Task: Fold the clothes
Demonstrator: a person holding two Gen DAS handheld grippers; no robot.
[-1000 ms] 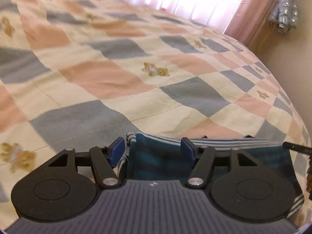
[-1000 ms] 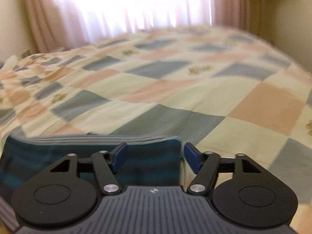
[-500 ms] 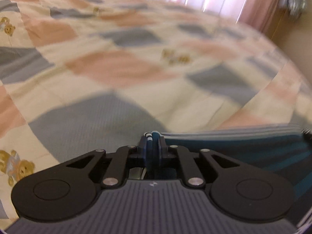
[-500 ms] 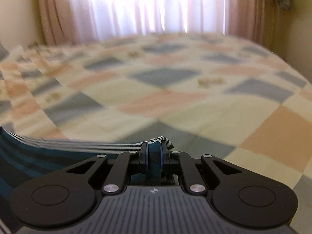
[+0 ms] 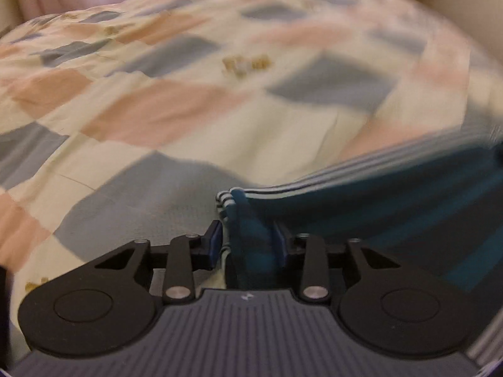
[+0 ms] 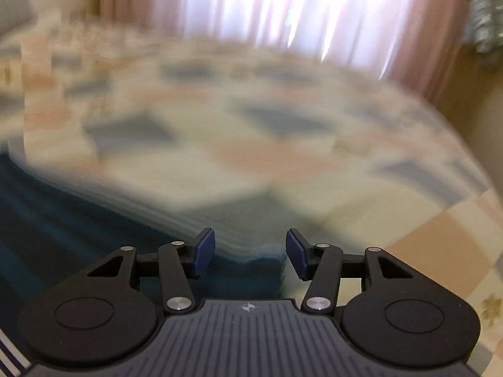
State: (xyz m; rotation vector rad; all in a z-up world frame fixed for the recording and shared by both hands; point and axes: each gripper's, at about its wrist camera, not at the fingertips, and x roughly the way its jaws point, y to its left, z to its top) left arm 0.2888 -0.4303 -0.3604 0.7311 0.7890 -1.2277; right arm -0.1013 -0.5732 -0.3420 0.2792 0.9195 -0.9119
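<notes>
Teal striped garment [image 5: 393, 220] lying on the checked bed [image 5: 188, 110], near edge. Left gripper [image 5: 248, 245] and right gripper [image 6: 250, 253] jaws opening, cloth corners loose between. Releasing; next, regrasp for another fold.

We're in a bedroom at home, by the look of it. A big bed w/ a patchwork bedspread [image 5: 188, 116] fills most of both views: cream, peach & grey-blue squares, some w/ small teddy-bear prints [image 5: 245, 64]. Behind it we see sheer pink curtains [image 6: 283, 9] w/ bright daylight coming thru, so a window's back there. Plain beige wall [image 6: 465, 88] to the right. Something silvery [image 6: 485, 28] hangs in the right corner; too blurred for us to say what.
</notes>
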